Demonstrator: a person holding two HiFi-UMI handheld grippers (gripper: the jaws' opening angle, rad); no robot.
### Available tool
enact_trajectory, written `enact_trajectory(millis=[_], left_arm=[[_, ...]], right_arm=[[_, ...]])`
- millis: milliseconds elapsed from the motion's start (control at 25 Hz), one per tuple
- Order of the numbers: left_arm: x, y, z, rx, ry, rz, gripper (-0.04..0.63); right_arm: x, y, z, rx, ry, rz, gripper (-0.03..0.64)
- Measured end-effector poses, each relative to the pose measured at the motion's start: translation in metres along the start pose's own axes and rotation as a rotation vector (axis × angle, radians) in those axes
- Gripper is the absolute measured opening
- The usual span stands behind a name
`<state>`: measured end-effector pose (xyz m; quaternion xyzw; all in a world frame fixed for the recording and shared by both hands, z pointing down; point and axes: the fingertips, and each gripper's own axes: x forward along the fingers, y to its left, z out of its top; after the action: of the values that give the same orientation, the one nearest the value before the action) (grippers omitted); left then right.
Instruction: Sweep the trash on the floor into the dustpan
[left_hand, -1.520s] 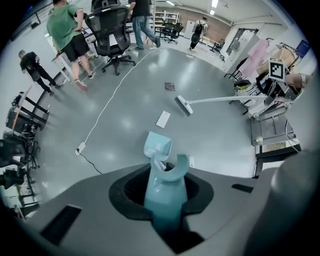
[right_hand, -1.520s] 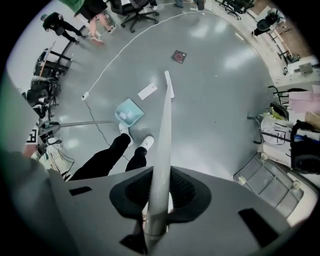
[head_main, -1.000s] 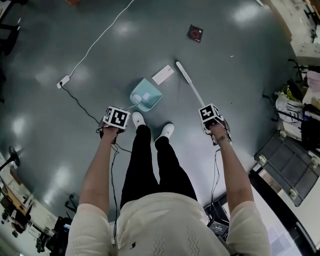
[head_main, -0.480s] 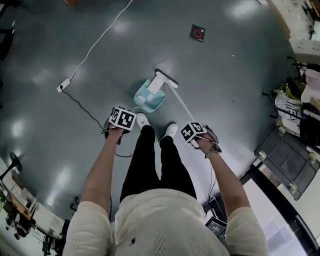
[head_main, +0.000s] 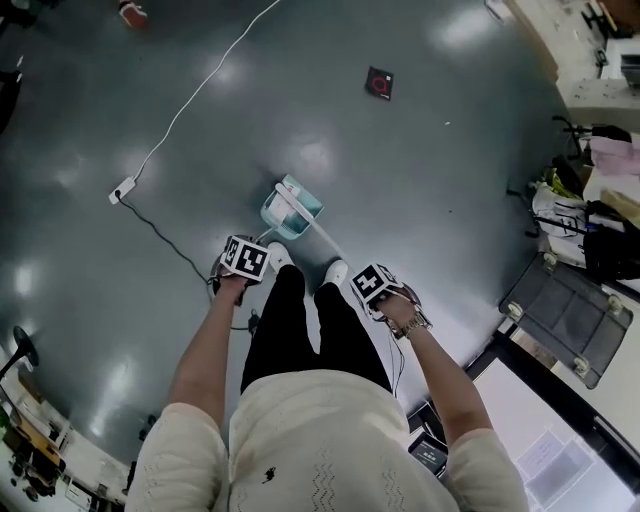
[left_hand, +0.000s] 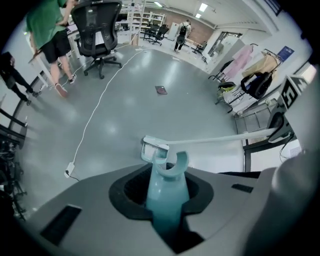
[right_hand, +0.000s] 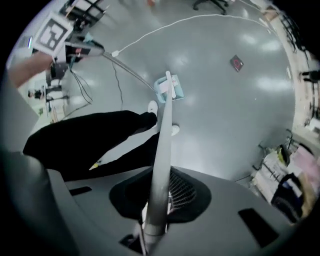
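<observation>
A teal dustpan (head_main: 290, 208) sits on the grey floor just ahead of the person's white shoes. My left gripper (head_main: 249, 256) is shut on its teal handle (left_hand: 166, 192). My right gripper (head_main: 374, 286) is shut on the white broom handle (right_hand: 160, 165). The broom head (left_hand: 153, 149) lies at the pan's mouth (right_hand: 169, 89). A red and black piece of trash (head_main: 379, 82) lies farther out on the floor, apart from both tools. A pale shape shows in the pan, too small to identify.
A white cable runs across the floor to a power strip (head_main: 122, 188) at the left. A black office chair (left_hand: 99, 29) and a standing person (left_hand: 50, 30) are at the far left. Racks with bags and clothes (head_main: 590, 200) line the right side.
The right gripper drew the broom left toward the pan, pushing a white sheet from the floor to the pan's mouth. That sheet no longer lies on the open floor.
</observation>
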<state>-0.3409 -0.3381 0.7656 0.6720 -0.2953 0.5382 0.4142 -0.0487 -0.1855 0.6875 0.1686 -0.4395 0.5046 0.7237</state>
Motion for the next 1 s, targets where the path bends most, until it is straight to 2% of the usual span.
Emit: enact_trajectory(millis=[200,400,520,680,880,1000], left_arm=[[-0.014,-0.004,0.010,0.081,-0.023,0.018,0.092],[-0.032,-0.007,0.052,0.106,-0.035,0.015,0.092],[-0.044,-0.006,0.090,0.152,-0.048,0.061,0.092],[-0.044,-0.018,0.153,0.169,-0.074,0.076,0.092],[-0.017,-0.041,0.255,0.152,-0.065,0.075,0.092],[-0.003,-0.048,0.325,0.142,-0.066,0.081,0.092]], right_arm=[[-0.034,-0.009,-0.028,0.134,-0.060,0.120,0.081],[-0.060,-0.045,-0.046,0.261,-0.158,0.135,0.081],[-0.076,-0.087,-0.049,0.345,-0.225,0.147,0.081],[-0.103,-0.176,-0.045,0.432,-0.286,0.137,0.081],[-0.131,-0.330,-0.023,0.522,-0.332,0.155,0.081],[-0.156,-0.426,0.006,0.553,-0.325,0.138,0.081]])
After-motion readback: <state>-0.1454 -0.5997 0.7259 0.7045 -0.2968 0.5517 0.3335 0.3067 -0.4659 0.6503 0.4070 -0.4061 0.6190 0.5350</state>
